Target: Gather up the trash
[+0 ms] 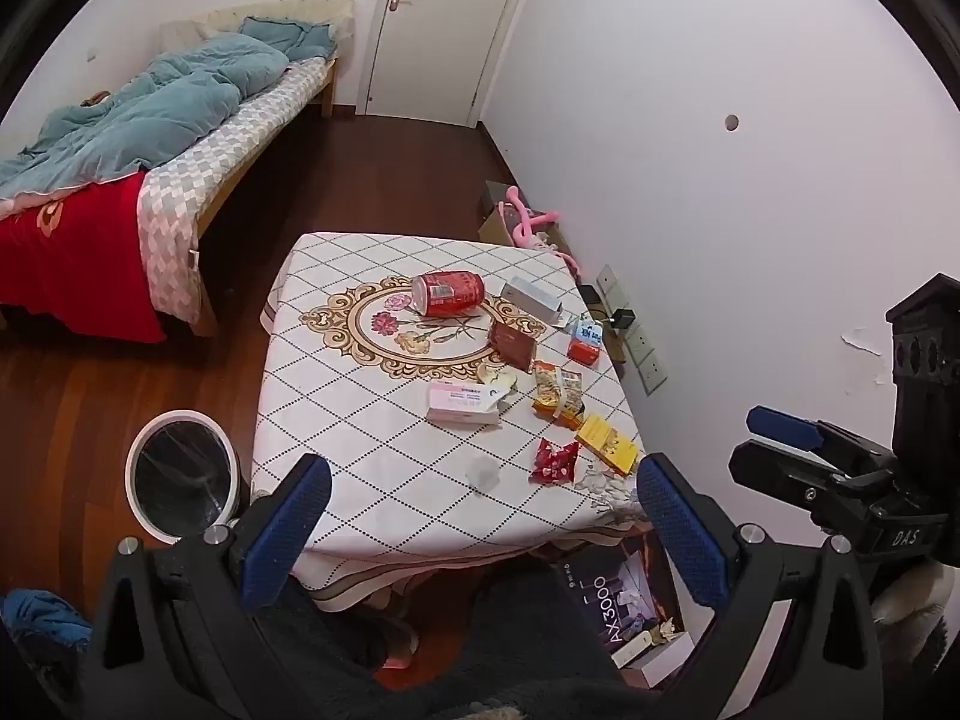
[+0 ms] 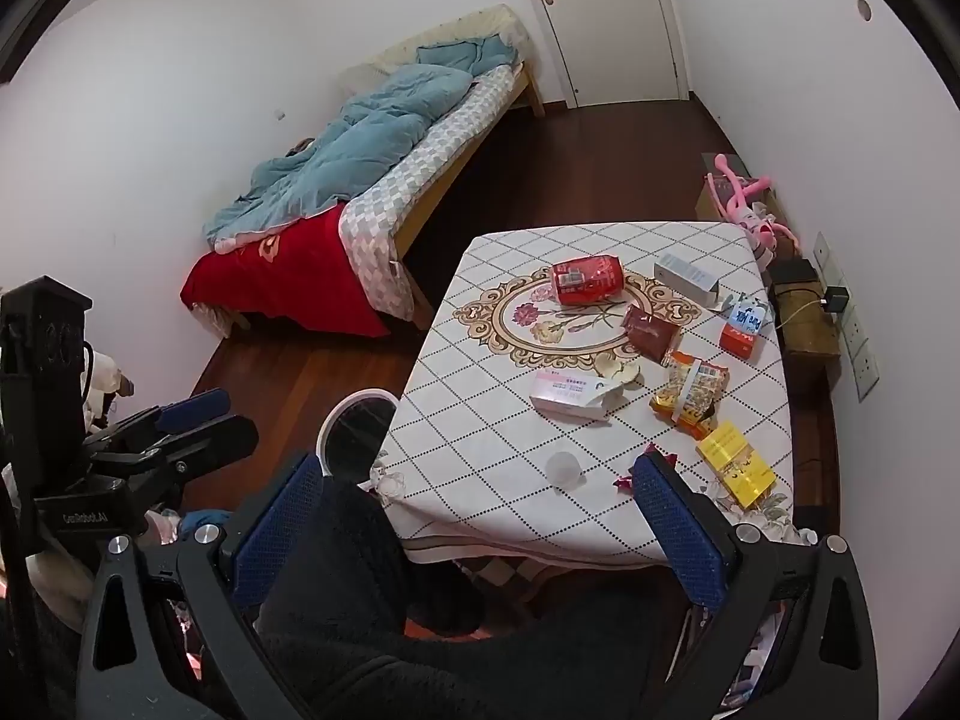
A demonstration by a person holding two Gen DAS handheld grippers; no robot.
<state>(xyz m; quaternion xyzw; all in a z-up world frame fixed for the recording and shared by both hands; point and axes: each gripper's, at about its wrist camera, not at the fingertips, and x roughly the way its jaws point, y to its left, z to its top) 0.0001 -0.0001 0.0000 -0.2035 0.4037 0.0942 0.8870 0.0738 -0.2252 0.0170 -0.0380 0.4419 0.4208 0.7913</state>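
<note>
Trash lies on a small table with a checked cloth [image 1: 360, 396] [image 2: 480, 420]: a red can on its side [image 1: 448, 293] [image 2: 587, 279], a brown packet [image 1: 512, 346] [image 2: 650, 332], a pink-white box [image 1: 463, 402] [image 2: 569, 394], a snack bag [image 1: 559, 390] [image 2: 691, 391], a yellow box [image 1: 607, 443] [image 2: 736, 464], a red wrapper [image 1: 555, 461], a small milk carton [image 1: 585, 341] [image 2: 742, 325] and a clear plastic cup [image 1: 483, 470] [image 2: 564, 468]. A white bin [image 1: 180, 476] [image 2: 354, 426] stands left of the table. My left gripper [image 1: 483, 489] and right gripper [image 2: 480, 489] are open and empty above the table's near edge.
A bed with a blue quilt and red blanket [image 1: 150, 120] [image 2: 360, 180] is at the left. A white box [image 1: 534, 299] lies at the table's far right. Boxes and a pink toy [image 1: 522, 216] sit by the right wall. A box marked AX3000 [image 1: 624, 600] is on the floor.
</note>
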